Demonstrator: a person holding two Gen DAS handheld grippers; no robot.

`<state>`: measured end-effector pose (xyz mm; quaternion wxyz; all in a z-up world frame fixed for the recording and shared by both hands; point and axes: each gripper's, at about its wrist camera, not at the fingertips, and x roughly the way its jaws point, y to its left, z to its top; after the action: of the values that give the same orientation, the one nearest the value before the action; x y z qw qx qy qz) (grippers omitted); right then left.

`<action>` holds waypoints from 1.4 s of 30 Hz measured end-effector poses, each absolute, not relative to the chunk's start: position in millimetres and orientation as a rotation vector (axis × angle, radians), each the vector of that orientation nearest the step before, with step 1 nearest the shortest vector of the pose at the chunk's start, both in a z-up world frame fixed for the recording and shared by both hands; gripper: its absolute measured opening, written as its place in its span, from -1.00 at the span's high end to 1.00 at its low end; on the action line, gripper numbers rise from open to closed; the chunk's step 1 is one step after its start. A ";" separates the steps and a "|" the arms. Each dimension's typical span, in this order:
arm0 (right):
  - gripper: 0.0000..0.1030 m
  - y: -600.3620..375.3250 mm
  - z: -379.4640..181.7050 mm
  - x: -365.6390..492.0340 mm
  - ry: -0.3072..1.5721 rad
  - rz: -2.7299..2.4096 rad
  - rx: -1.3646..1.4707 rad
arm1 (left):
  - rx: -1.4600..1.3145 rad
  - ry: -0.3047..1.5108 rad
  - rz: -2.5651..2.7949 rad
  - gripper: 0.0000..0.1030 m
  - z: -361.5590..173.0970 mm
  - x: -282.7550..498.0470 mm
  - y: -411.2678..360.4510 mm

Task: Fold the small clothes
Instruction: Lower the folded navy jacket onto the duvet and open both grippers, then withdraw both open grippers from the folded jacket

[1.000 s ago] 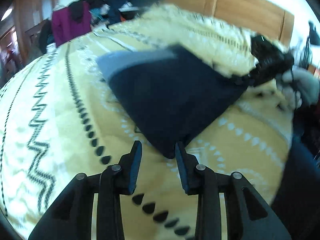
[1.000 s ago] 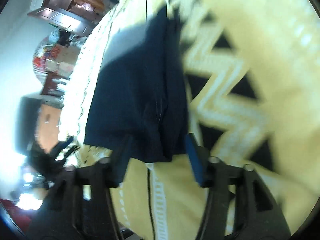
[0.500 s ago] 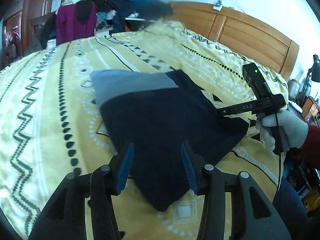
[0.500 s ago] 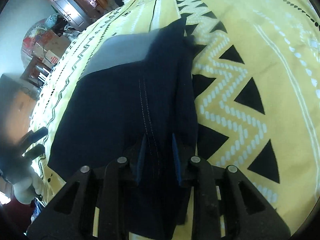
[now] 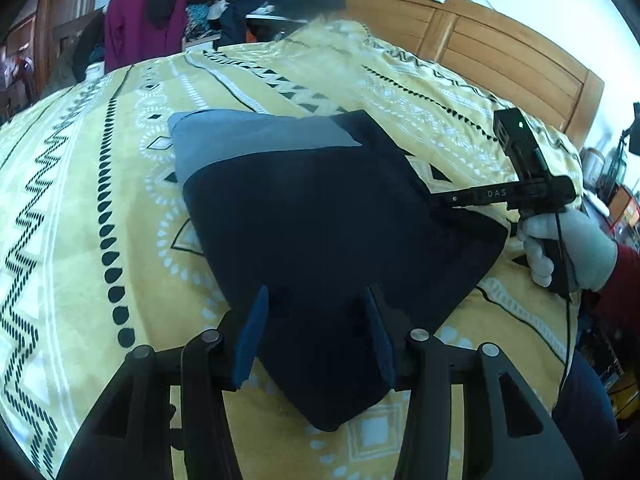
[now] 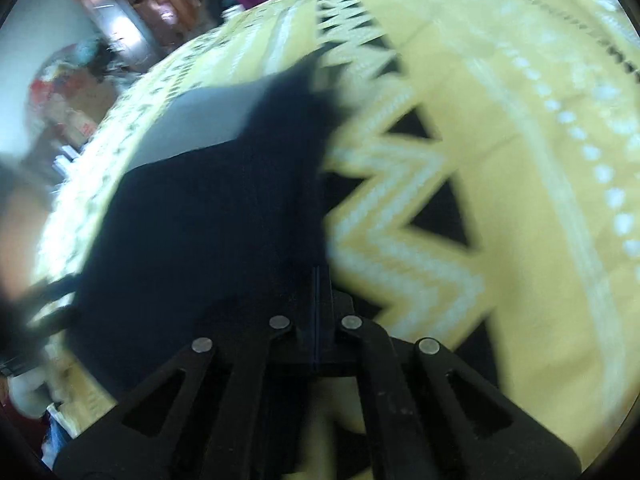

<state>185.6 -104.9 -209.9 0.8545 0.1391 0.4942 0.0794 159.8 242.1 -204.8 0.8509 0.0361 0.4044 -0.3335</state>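
Dark navy garment (image 5: 328, 240) with a grey panel (image 5: 256, 140) at its far end lies flat on the yellow patterned bedspread (image 5: 80, 208), roughly mid-bed. Left gripper (image 5: 316, 336) sits over the garment's near corner, fingers spread wide, cloth between them but not pinched — blue pads (image 5: 250, 332) clear of each other. Right gripper (image 6: 318, 292) is clamped tight on the garment's right edge, fingers pressed together with dark fabric between; this view is motion-blurred. In the left view a white-gloved hand (image 5: 568, 248) holds the right gripper's handle. Wooden headboard (image 5: 500, 44) behind, clothes pile (image 5: 224, 4) at far left.
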 end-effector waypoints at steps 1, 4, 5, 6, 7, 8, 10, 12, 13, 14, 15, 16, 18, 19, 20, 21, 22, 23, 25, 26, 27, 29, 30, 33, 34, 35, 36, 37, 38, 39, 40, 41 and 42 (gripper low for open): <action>1.00 -112.5 -206.8 184.0 1.043 0.155 0.314 | 0.070 0.847 -0.699 0.00 -202.4 159.1 244.5; 1.00 -102.0 -174.5 163.8 0.972 0.212 0.284 | 0.052 0.826 -0.697 -0.02 -191.4 154.7 252.1; 1.00 -92.6 -164.1 154.5 0.949 0.251 0.288 | 0.049 0.820 -0.701 -0.03 -188.6 153.7 253.2; 1.00 -78.5 -158.2 145.6 0.941 0.302 0.280 | 0.047 0.812 -0.708 -0.03 -186.3 152.0 252.9; 1.00 -65.5 -157.6 139.3 0.946 0.340 0.263 | 0.041 0.815 -0.722 -0.03 -186.7 151.6 250.7; 1.00 -50.1 -160.9 132.0 0.958 0.372 0.241 | 0.037 0.823 -0.733 -0.03 -189.4 151.4 246.6; 0.93 -23.9 -178.1 121.1 1.004 0.422 0.199 | 0.055 0.833 -0.750 -0.03 -195.1 150.8 235.5; 0.86 -21.8 -194.1 114.9 1.027 0.389 0.172 | 0.111 0.832 -0.747 -0.05 -205.7 147.4 223.7; 0.87 -27.8 -198.7 112.4 1.024 0.361 0.179 | 0.139 0.839 -0.737 -0.07 -211.3 146.4 221.6; 1.00 -40.9 -202.8 110.9 1.032 0.324 0.223 | 0.137 0.863 -0.726 -0.08 -216.2 147.9 225.1; 1.00 -50.9 -204.0 107.9 1.043 0.309 0.265 | 0.124 0.879 -0.706 -0.08 -218.0 148.9 233.6; 1.00 -58.4 -203.9 104.7 1.054 0.304 0.295 | 0.121 0.889 -0.677 -0.13 -218.1 148.1 247.0; 1.00 -57.8 -196.8 95.5 1.060 0.268 0.271 | 0.094 0.909 -0.648 -0.50 -217.5 144.0 276.1; 1.00 -55.8 -189.8 90.6 1.054 0.245 0.251 | 0.090 0.912 -0.608 -0.47 -215.7 141.0 292.0; 0.88 -55.7 -180.8 86.7 1.035 0.221 0.243 | 0.127 0.935 -0.531 -0.31 -215.8 138.9 305.7; 0.77 -54.0 -169.9 80.1 1.010 0.199 0.235 | 0.129 0.953 -0.486 -0.27 -215.6 137.3 319.4; 0.32 -50.3 -158.1 72.4 0.982 0.182 0.221 | 0.088 0.958 -0.470 -0.27 -212.6 134.3 334.0; -0.39 -47.8 -149.5 64.5 0.960 0.171 0.205 | 0.038 0.953 -0.441 -0.28 -205.2 128.5 350.5; -1.00 -30.1 -138.6 45.2 0.939 0.162 0.145 | 0.028 0.935 -0.413 -0.37 -192.5 115.6 358.8; -0.99 -24.1 -142.2 40.6 0.943 0.171 0.112 | 0.014 0.932 -0.422 -0.50 -186.5 106.4 356.9; -0.99 -15.9 -145.7 38.5 0.962 0.177 0.066 | 0.003 0.936 -0.429 -0.59 -184.3 98.2 352.1; -0.99 -5.5 -153.5 24.5 0.994 0.159 0.017 | 0.017 0.954 -0.459 -0.60 -185.3 83.3 334.8; -0.99 -3.5 -156.8 18.1 1.008 0.158 0.018 | 0.028 0.957 -0.464 -0.60 -187.6 76.4 326.2; -0.99 -3.2 -171.8 1.8 1.034 0.135 0.024 | 0.009 1.019 -0.454 -0.60 -204.2 68.0 310.1; -0.99 -3.8 -177.7 -0.7 1.051 0.132 0.028 | 0.008 1.046 -0.447 -0.60 -212.3 65.9 305.6; -0.99 -3.6 -186.4 -2.3 1.078 0.120 0.030 | 0.004 1.084 -0.432 -0.60 -221.7 66.1 301.4; -0.99 -3.8 -195.9 -3.1 1.108 0.106 0.034 | 0.005 1.117 -0.411 -0.63 -230.7 66.6 298.0; -0.99 -4.1 -202.9 -3.6 1.138 0.100 0.041 | 0.017 1.120 -0.400 -0.68 -235.3 66.6 295.5; -1.00 -3.9 -210.2 -5.7 1.161 0.095 0.048 | 0.030 1.112 -0.403 -0.84 -236.5 65.6 290.9; -1.00 -3.4 -211.9 -6.6 1.150 0.095 0.045 | 0.029 1.116 -0.412 -0.96 -238.4 65.3 287.7; -1.00 -2.2 -211.0 -6.8 1.144 0.093 0.037 | 0.032 1.121 -0.412 -1.00 -239.8 65.3 284.2; -1.00 -1.0 -211.6 -5.5 1.145 0.090 0.029 | 0.056 1.128 -0.395 -1.00 -241.4 65.3 278.9; -1.00 0.4 -212.2 -3.6 1.145 0.086 0.020 | 0.082 1.130 -0.380 -1.00 -243.1 65.0 275.4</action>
<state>-3.6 0.4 -212.2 0.8395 0.0094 0.5417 0.0407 65.0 275.4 -243.1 0.8267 0.0386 0.5321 -0.1788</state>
